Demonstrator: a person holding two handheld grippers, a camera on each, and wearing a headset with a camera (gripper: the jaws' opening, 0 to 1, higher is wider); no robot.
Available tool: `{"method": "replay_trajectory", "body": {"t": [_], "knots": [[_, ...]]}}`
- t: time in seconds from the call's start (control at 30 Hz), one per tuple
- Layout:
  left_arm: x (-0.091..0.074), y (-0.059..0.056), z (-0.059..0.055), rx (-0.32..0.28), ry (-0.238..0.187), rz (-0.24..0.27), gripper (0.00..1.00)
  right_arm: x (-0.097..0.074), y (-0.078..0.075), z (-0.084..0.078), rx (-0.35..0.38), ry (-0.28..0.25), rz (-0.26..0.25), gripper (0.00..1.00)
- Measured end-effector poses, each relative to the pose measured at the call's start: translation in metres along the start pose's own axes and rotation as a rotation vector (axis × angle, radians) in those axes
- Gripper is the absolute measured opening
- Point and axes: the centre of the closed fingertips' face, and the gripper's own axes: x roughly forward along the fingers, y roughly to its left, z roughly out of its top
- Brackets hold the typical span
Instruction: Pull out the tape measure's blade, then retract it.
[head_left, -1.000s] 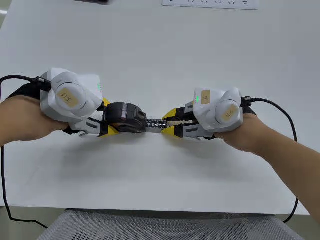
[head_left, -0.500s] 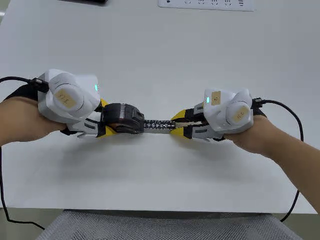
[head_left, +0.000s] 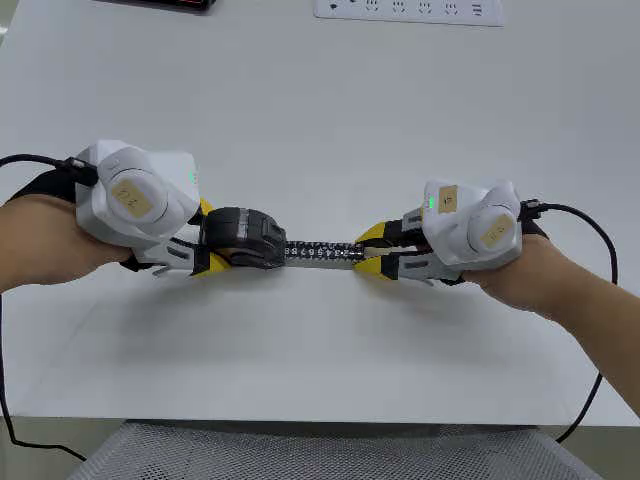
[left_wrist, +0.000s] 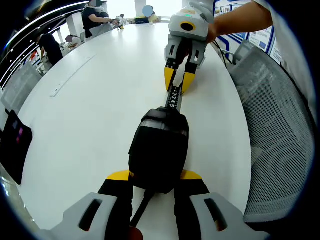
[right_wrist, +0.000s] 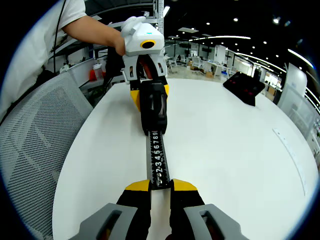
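**Blade Extension Under Way**

You held the tape measure's case (head_left: 243, 237) clamped between the jaws of the left gripper (head_left: 207, 255), near the front edge of the white table (head_left: 320, 120). Whether the case rested on the table or hung just above it could not be told. The right gripper (head_left: 372, 252) was closed on the tip of the blade (head_left: 320, 251).

Over the preceding second you drew the right gripper away from the case, while the left gripper kept the case nearly in place. The exposed blade grew from a short stub to a straight span between the two grippers. In the right gripper view its scale read up to 9 at the case mouth.

The pull-out step was judged partly done, and retraction had not begun. Further pulling called for a line true to the case mouth, since a sideways load could have kinked the blade or slipped its tip from the jaws.
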Motion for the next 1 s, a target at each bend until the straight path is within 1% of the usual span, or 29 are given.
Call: {"method": "replay_trajectory", "body": {"t": [0.63, 1.0], "knots": [[0.0, 0.0, -0.001, -0.002, 0.0, 0.0, 0.26, -0.018, -0.002, -0.011, -0.012, 0.038, -0.004, 0.09], [0.0, 0.0, -0.001, -0.003, -0.003, -0.001, 0.26, -0.03, -0.003, -0.019, 0.001, 0.057, -0.023, 0.09]]}}
